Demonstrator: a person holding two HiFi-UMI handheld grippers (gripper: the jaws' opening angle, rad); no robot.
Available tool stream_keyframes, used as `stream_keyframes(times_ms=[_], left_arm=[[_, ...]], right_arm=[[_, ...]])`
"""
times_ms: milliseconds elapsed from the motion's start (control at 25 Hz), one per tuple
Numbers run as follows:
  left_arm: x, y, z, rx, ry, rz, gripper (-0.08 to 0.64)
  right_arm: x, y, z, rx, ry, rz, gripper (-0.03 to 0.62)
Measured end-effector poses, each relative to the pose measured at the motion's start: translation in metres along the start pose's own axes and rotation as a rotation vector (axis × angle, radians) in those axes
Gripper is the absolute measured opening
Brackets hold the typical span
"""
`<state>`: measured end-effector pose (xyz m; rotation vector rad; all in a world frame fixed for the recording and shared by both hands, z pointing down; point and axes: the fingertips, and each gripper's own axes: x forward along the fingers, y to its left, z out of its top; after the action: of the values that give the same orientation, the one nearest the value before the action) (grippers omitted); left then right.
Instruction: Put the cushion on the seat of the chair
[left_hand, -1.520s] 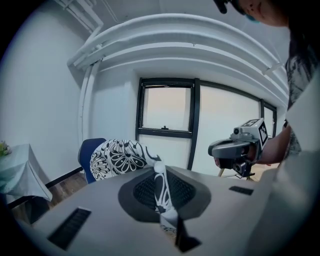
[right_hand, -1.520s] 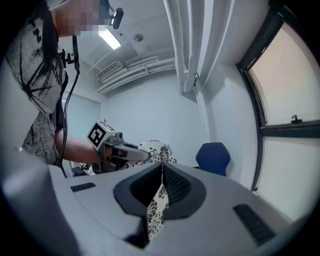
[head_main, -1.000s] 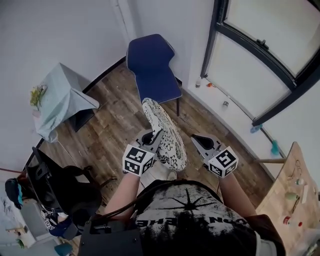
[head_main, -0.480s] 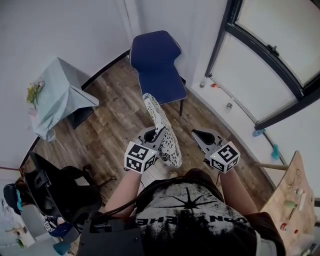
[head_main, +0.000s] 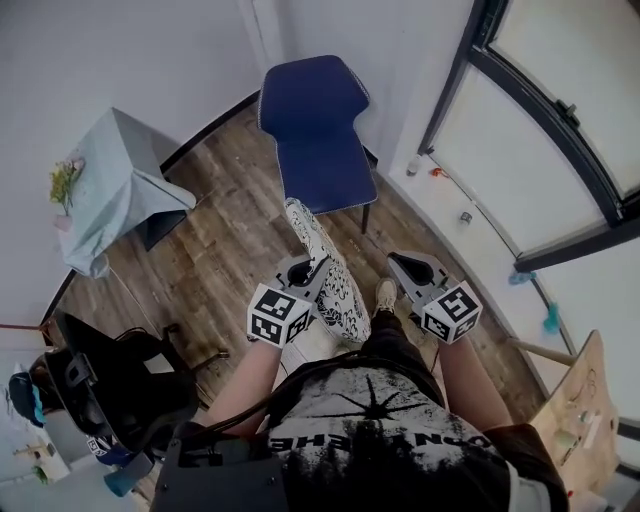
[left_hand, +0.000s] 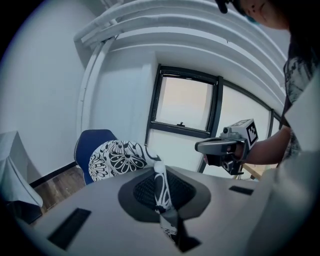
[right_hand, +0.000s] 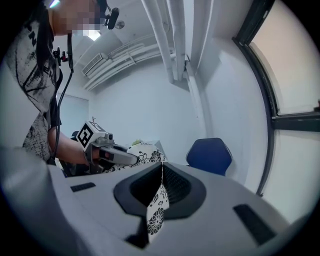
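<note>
Left gripper (head_main: 312, 268) jaws clamped on cushion (head_main: 335, 290); right gripper (head_main: 400, 262) jaws pinch patterned fabric strip (right_hand: 159, 205); chair (head_main: 320, 140) ahead.

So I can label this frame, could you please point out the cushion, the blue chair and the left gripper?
cushion (head_main: 340, 292), head view, its patterned face.
blue chair (head_main: 328, 168), head view, middle of the seat.
left gripper (head_main: 314, 266), head view, between its fingers on the cushion's edge.

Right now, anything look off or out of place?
One oddity: the right claw pinches a patterned fabric scrap, seemingly separate from the cushion, which hangs on edge from the left claw, short of the chair.
</note>
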<state>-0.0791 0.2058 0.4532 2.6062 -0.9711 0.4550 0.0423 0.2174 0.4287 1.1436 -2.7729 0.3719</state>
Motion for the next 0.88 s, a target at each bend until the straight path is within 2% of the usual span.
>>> stream_keyframes(times_ms=[200, 480, 720, 880], left_arm=[[0.039, 0.017, 0.021, -0.052, 0.002, 0.026, 0.023], [0.102, 0.037, 0.054, -0.081, 0.017, 0.070, 0.023], [0.171, 0.052, 0.074, -0.095, 0.036, 0.102, 0.023], [0.183, 0.055, 0.087, -0.113, 0.019, 0.114, 0.023]], right_arm=[[0.017, -0.055, 0.013, 0.003, -0.004, 0.021, 0.018], [0.029, -0.130, 0.040, -0.002, -0.004, 0.058, 0.018], [0.043, -0.204, 0.045, 0.008, 0.008, 0.097, 0.020], [0.048, -0.215, 0.052, -0.001, 0.024, 0.128, 0.018]])
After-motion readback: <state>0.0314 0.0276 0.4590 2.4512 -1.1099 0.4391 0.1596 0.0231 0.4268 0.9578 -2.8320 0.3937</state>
